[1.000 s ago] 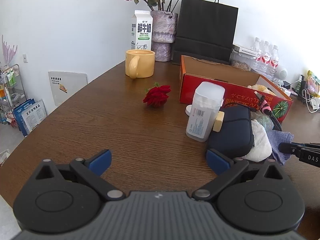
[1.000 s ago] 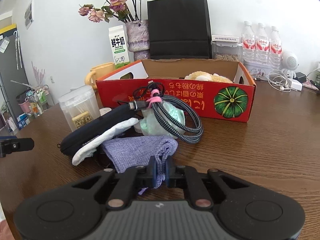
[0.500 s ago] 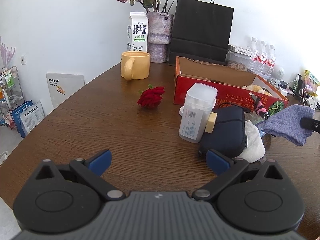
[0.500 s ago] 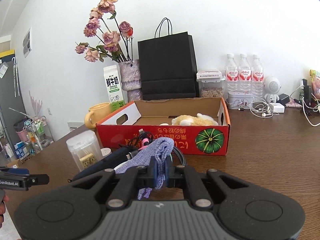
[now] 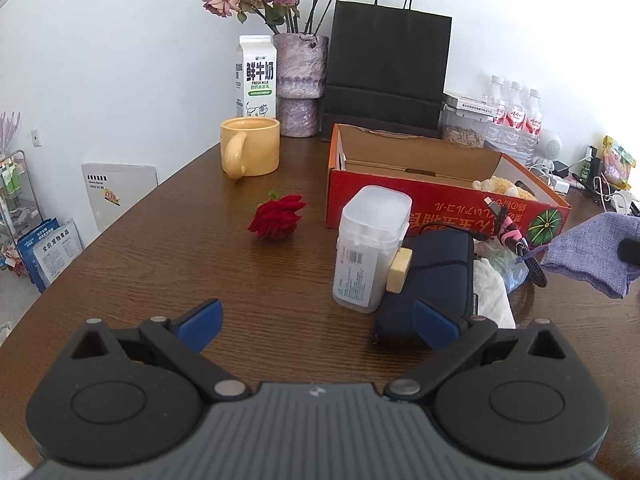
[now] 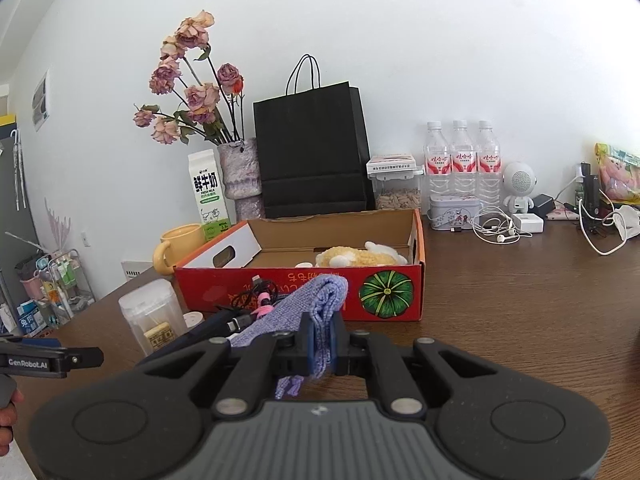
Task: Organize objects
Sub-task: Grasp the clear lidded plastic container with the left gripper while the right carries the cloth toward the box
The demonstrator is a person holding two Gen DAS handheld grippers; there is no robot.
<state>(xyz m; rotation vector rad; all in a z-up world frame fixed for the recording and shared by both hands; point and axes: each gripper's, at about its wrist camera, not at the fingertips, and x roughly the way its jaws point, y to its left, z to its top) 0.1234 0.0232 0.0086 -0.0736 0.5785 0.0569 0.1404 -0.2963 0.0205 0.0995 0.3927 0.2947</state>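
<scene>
On the table stand three water bottles (image 6: 461, 162), one milk carton (image 6: 208, 196), one yellow mug (image 5: 250, 146), one black paper bag (image 6: 312, 152), one red cardboard box (image 6: 384, 292), one loose red rose (image 5: 278, 218), and perhaps two coiled cables (image 6: 256, 300).

Left gripper (image 5: 316, 322): black linkage arms, blue pads, silver pivot screws, grey ribbed body, "GenRobot.AI" marking.
</scene>
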